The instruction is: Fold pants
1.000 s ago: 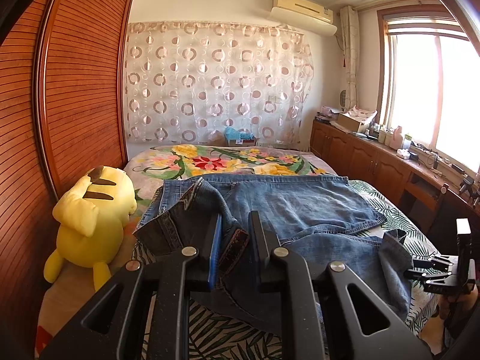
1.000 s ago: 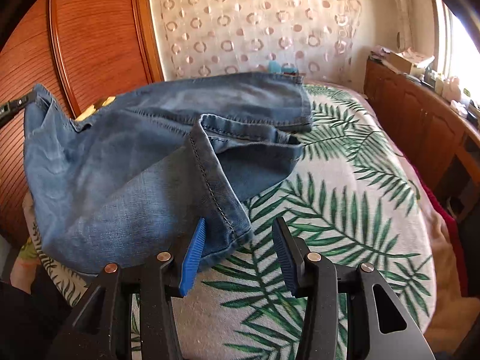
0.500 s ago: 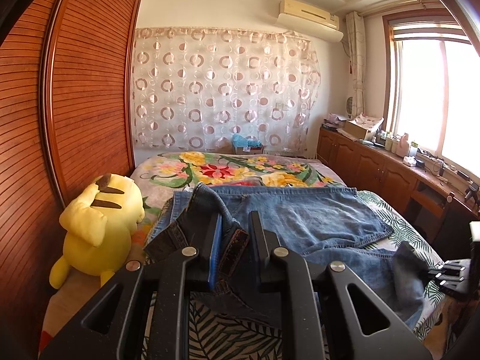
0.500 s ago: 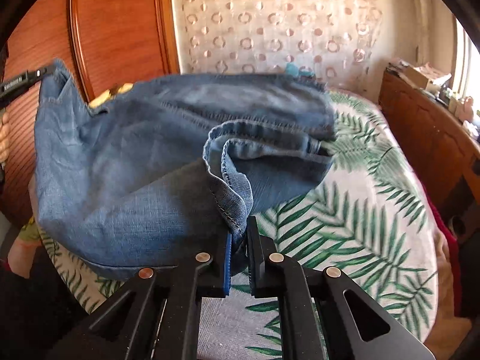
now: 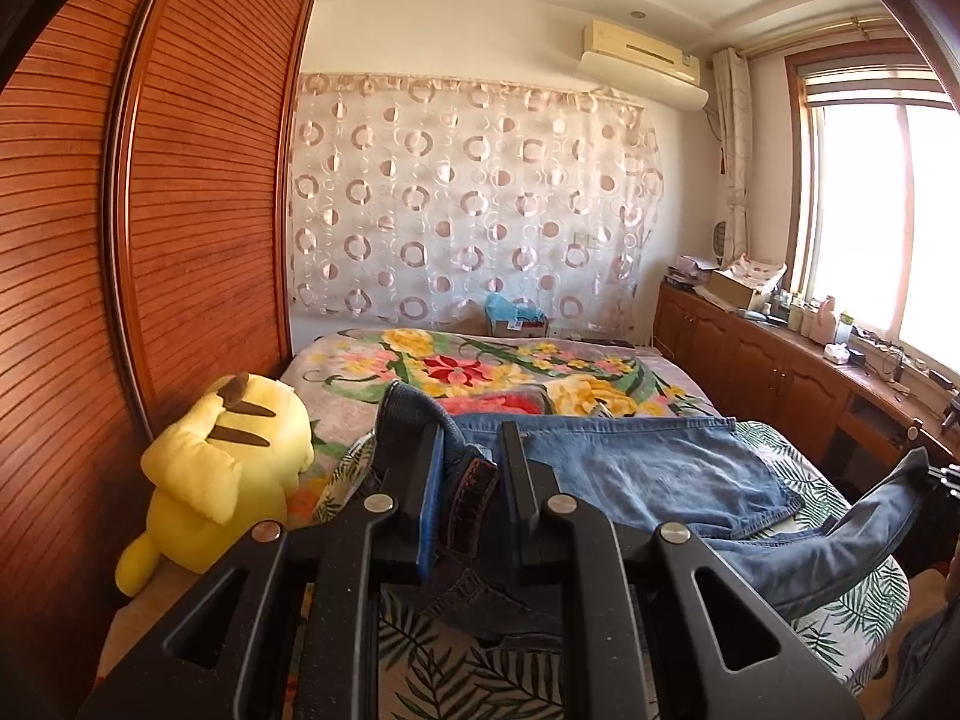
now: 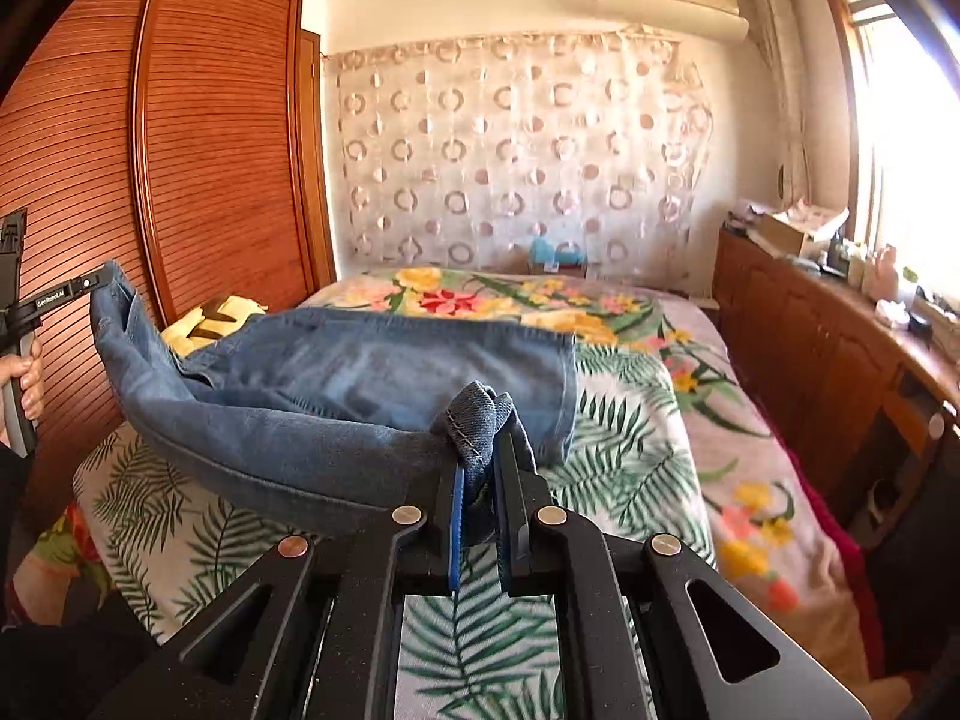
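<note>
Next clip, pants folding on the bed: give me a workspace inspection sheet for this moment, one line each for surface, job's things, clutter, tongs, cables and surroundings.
Surface: bed with a leaf-print cover near and a floral blanket farther back.
Job's things: blue jeans, partly lifted off the bed, sagging between the two tongs.
Clutter: yellow plush toy at the bed's edge by the wardrobe; blue bag at the head of the bed.
Tongs: left tongs shut on the jeans' waistband; right tongs shut on a bunched hem.
Cables: thin wires among small items on the windowsill counter.
Surroundings: slatted wooden wardrobe, circle-pattern curtain, air conditioner, bright window.
</note>
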The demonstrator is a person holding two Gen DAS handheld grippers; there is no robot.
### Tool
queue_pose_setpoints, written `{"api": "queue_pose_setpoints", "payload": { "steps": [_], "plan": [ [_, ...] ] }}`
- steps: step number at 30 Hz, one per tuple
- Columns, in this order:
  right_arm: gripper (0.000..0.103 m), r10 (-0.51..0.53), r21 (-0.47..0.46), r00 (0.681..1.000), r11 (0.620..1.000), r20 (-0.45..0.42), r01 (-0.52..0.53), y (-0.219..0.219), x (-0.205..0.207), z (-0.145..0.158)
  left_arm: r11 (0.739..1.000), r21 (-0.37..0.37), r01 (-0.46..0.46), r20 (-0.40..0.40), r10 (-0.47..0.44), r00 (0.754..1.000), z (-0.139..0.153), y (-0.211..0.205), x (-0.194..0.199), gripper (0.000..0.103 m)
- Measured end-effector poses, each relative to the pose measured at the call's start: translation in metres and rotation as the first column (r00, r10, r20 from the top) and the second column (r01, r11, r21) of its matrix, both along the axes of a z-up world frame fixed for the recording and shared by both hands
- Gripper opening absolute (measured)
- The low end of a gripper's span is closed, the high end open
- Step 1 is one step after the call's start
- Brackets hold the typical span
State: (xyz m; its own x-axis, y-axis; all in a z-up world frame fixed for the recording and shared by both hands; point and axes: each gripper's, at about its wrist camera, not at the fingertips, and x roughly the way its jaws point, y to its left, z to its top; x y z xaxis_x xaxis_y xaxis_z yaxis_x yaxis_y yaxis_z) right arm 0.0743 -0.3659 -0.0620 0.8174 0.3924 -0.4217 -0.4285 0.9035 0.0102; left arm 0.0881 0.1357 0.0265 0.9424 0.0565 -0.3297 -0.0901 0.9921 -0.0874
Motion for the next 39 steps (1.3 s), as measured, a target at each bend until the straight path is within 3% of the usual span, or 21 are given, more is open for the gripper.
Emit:
{"api": "queue_pose_setpoints", "payload": {
  "steps": [19,29,39],
  "plan": [
    [0.008,0.007,-0.019,0.999,1.0,0.039,-0.006,0.009,0.02,-0.008,1.0,0.012,-0.012,-0.009,0.013,1.0,0.0,0.009,0.009,0.018],
    [0.008,0.006,-0.03,1.0,1.0,-0.012,-0.006,0.017,0.055,-0.019,1.0,0.0,-0.023,-0.059,0.023,0.998,-0.019,0.02,0.04,0.018],
    [0.008,-0.001,-0.055,0.999,0.999,0.035,0.002,0.027,0.088,0.003,1.0,0.008,-0.017,-0.056,0.017,0.998,-0.009,0.026,0.091,0.018]
  ]
}}
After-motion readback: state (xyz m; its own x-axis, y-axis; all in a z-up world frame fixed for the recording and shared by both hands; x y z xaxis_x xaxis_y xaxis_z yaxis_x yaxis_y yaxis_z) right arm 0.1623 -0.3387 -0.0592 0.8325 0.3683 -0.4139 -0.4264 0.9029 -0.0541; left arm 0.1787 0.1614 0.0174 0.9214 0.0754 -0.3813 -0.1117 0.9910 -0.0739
